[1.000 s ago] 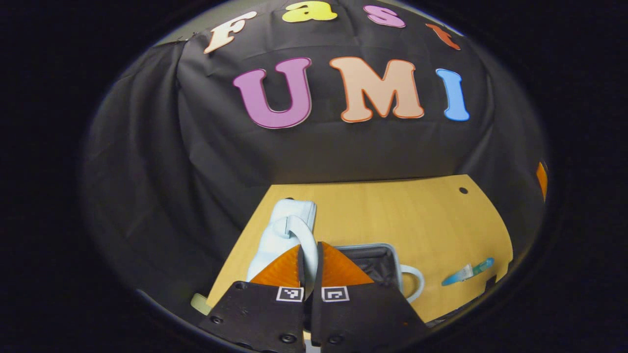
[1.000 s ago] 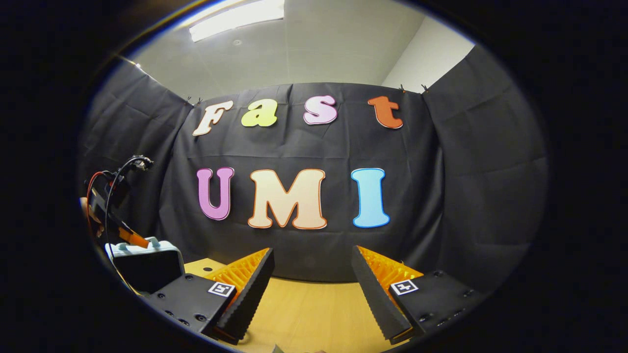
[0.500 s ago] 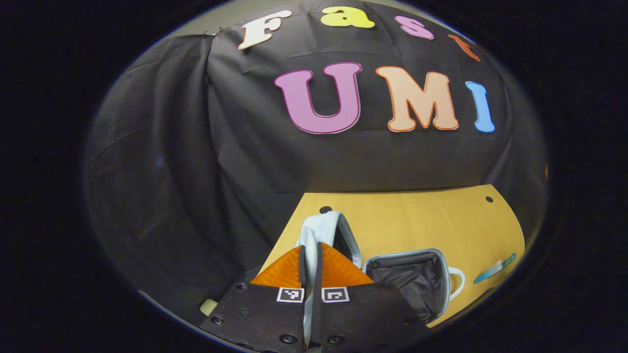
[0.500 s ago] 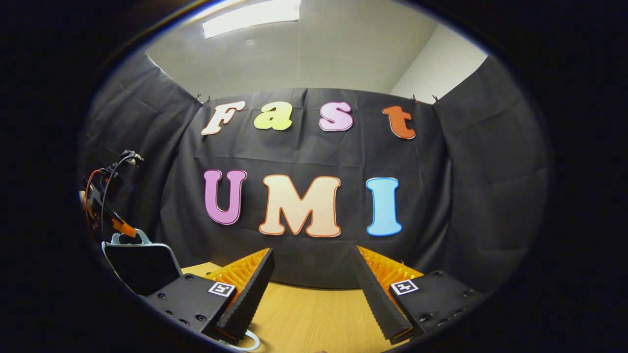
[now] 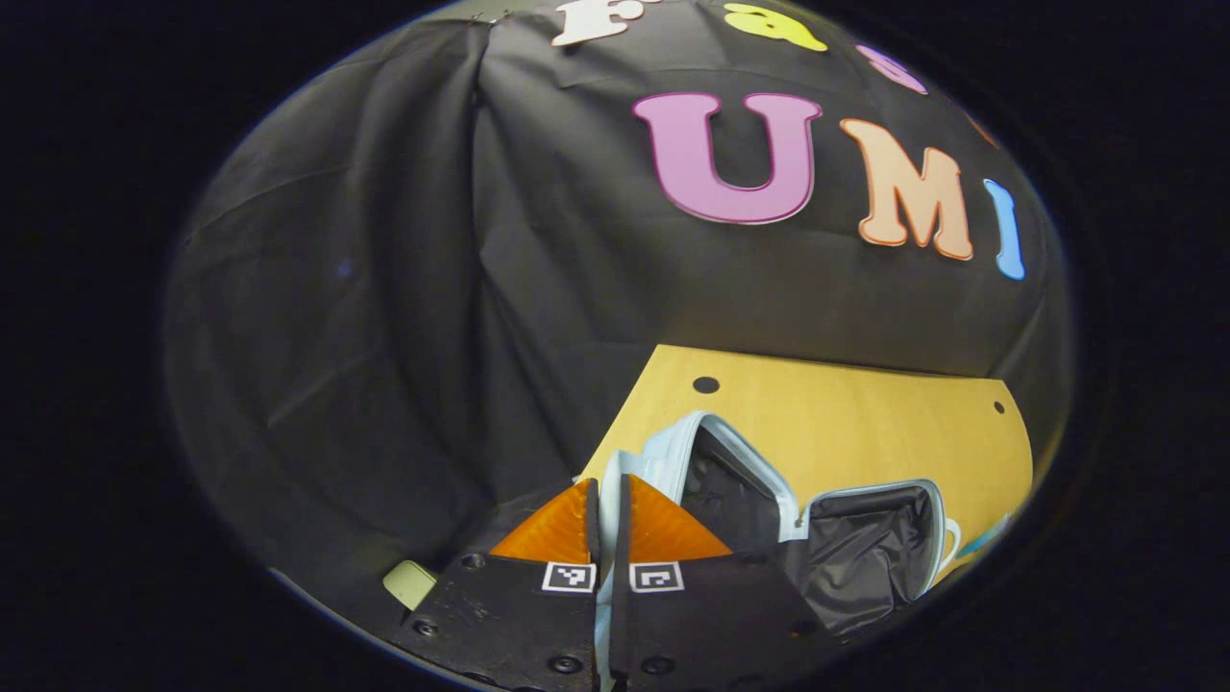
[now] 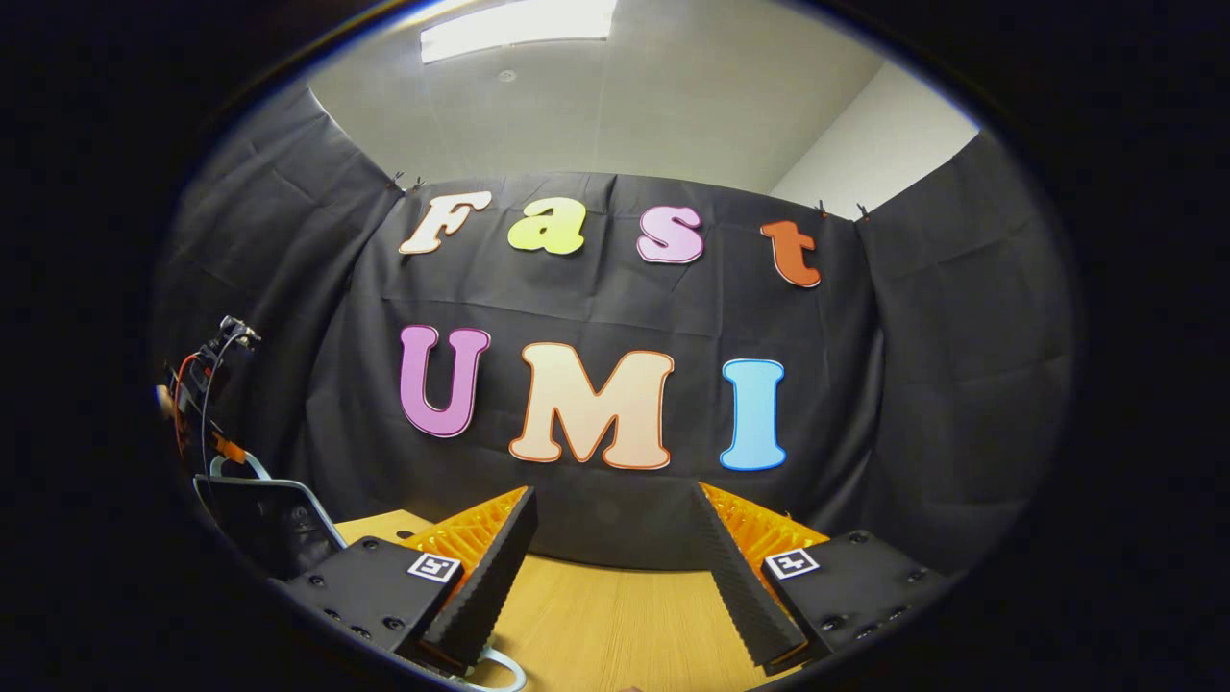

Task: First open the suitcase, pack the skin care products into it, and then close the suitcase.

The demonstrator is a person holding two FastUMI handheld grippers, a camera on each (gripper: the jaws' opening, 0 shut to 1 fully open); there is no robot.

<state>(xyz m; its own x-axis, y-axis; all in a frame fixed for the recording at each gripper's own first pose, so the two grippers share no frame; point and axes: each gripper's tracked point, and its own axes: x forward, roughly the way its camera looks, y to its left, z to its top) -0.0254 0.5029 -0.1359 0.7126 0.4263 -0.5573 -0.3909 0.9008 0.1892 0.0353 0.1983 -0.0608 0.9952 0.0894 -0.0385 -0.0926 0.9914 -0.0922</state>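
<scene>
Pale-blue suitcase (image 5: 769, 500) lies open on the wooden table (image 5: 865, 423), lid raised at 11 o'clock from its base. Left gripper (image 5: 607, 500) pinches the lid handle (image 5: 610, 471); right gripper (image 6: 615, 538) stands spread over bare tabletop.

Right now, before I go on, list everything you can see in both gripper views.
suitcase: one, pale blue shell, dark lining, open on the table.
suitcase lid: one, pale blue, swung up, its handle between the left gripper's fingers.
skin care tube: one, blue, by the suitcase's far side, mostly cut off.
table: one, light wood.
ceiling light: one, white, overhead.
left gripper: shut on the lid handle.
right gripper: open, holding nothing, above the table.
</scene>
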